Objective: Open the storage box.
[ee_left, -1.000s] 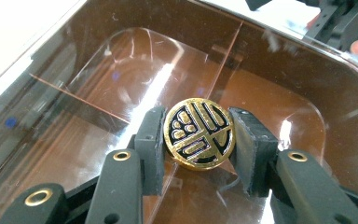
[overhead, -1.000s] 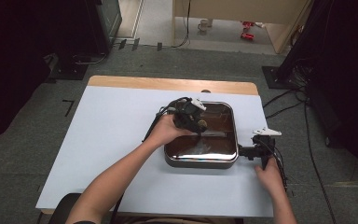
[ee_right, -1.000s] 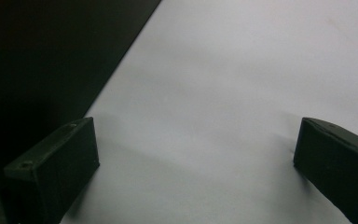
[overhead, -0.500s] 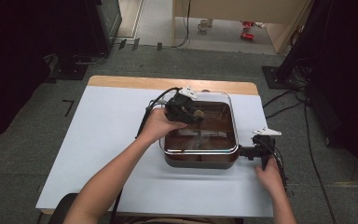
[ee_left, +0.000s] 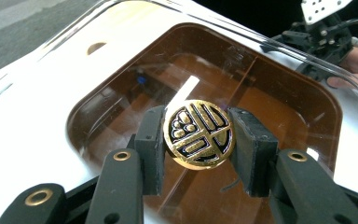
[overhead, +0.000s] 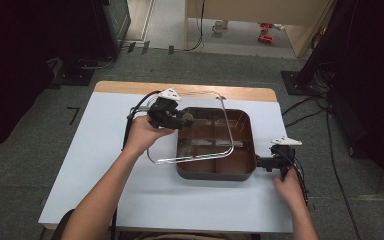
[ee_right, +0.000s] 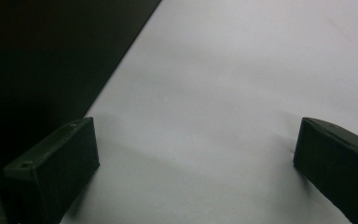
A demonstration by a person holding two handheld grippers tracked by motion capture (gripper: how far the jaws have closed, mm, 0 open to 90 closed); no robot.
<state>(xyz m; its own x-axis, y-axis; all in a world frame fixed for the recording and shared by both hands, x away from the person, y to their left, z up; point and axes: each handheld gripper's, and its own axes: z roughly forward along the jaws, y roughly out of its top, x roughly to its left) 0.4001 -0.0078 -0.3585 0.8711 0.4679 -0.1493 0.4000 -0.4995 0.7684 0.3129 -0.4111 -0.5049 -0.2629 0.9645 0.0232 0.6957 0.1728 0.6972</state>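
Gripping: left gripper (ee_left: 198, 135) clamped on the gold-and-black round knob (ee_left: 198, 133) of the glass lid (overhead: 192, 127), one pad on each side of the knob.
Lid: clear, rounded-square, held tilted above the pan (overhead: 215, 145); its far-left part raised over the table's left-centre, its near-right edge low over the pan's middle; contact with the pan impossible to tell.
Pan: brown, square, with inner dividers, sat on the table's right half, nearer the far edge than the near one.
Left hand (overhead: 142, 134): wrapped round the gripper body just left of the pan's far-left corner.
Right gripper (overhead: 272, 162): lay just beside the pan's right side, near the table's right edge; jaws stood wide apart over bare tabletop, nothing between them.
Right hand (overhead: 289, 187): rested behind that gripper by the table's near-right corner.
Table (overhead: 95, 165): pale blue-white top, wooden strip along the far edge.
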